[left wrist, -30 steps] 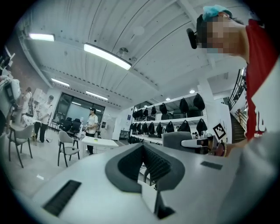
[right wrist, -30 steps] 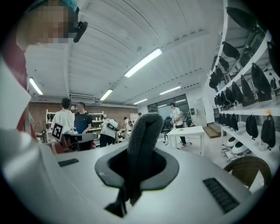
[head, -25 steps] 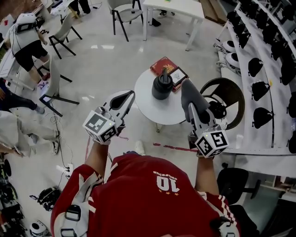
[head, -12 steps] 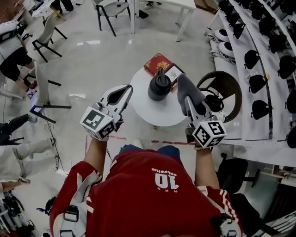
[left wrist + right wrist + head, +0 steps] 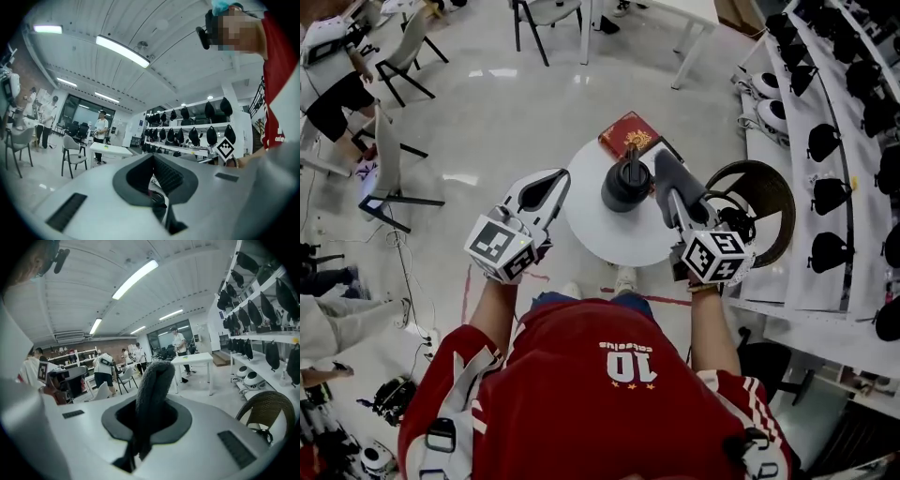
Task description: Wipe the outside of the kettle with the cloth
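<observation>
Grey cloth (image 5: pixel 664 176) clamped in right gripper (image 5: pixel 678 208) jaws, held over round counter's (image 5: pixel 600 234) right side, just beside black kettle (image 5: pixel 627 184). Kettle stands mid-counter; red book (image 5: pixel 627 134) behind it at far rim. Left gripper (image 5: pixel 546 187) jaws together, empty, off counter's left edge. Wicker chair (image 5: pixel 773 192) crowds right side, shelf (image 5: pixel 825 112) beyond; open floor left.

The left gripper (image 5: pixel 158 180) has its jaws together, nothing between them. Beyond it to the left are a white table (image 5: pixel 111 150), chairs (image 5: pixel 74 153) and a standing person (image 5: pixel 100 131). To the right are shelves (image 5: pixel 187 146) of dark bags (image 5: pixel 212 136).
</observation>
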